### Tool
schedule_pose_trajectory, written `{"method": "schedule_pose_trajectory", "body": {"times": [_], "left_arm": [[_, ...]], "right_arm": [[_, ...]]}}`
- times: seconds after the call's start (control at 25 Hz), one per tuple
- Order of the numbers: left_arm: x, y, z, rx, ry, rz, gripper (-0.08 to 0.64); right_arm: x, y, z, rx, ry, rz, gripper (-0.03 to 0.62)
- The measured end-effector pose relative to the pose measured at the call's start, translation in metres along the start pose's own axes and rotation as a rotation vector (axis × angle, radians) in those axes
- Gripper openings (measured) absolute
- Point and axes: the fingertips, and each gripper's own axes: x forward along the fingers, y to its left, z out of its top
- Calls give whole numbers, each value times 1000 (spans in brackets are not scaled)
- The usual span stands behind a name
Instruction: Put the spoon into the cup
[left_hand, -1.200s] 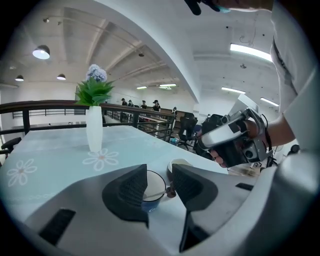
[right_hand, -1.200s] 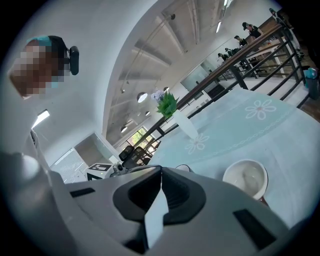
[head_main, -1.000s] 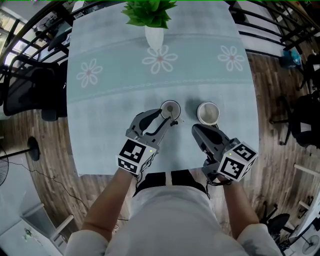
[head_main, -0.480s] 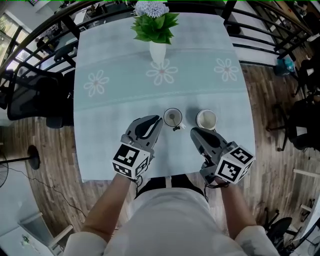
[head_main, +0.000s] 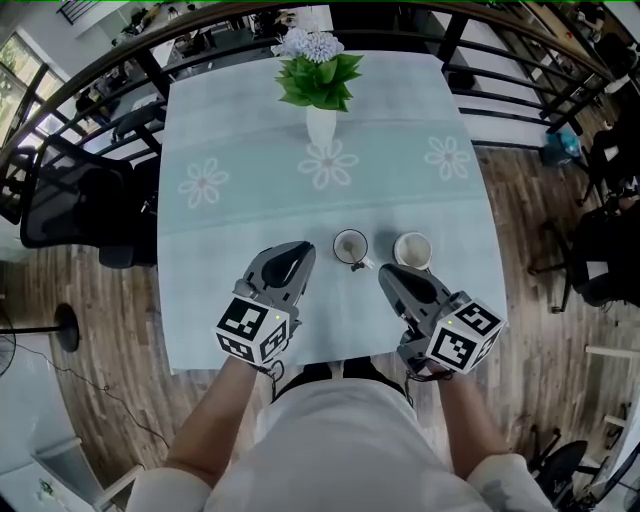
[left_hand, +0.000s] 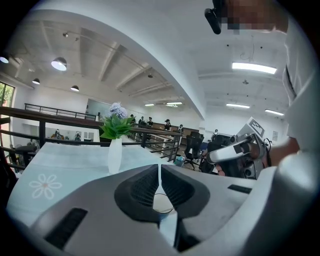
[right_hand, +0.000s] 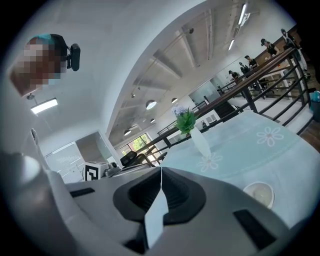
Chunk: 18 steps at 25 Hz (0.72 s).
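Two cups stand on the desk (head_main: 230, 220). The spoon (head_main: 361, 263) seems to rest in the left cup (head_main: 350, 246), though it is too small to be sure. The left tool (head_main: 305, 248) is closing on nothing, and the right tool (head_main: 386, 272) is closed and empty. The task looks done; next, just keep both tools clear.

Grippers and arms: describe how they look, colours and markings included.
Both the left gripper and right gripper are grey moulded shells tapering to a beak, with black ribbed pads inside. Each carries a white cube printed with black square markers. The left gripper's jaws are closing, nothing between them. The person wears a white short-sleeved top.
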Motion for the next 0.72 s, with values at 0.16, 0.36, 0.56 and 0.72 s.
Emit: {"method": "schedule_pose_trajectory", "body": {"times": [0.16,0.36,0.56,0.72], "left_arm": [[-10,-2,7,-2,-12,-2,31],[-16,-2,12,-7,-22,-10,29],[-18,-3,16,-6,-32,-19,28],[-18,-4,16,-5,-33,-26,26]], "right_arm": [[-2,8,4,-16,-14,-2,23],[-4,11,8,-28,-25,-14,23],[-4,12,10,-33,-32,-16,23],[-3,13,12,-38,-36,-13,22]]}}
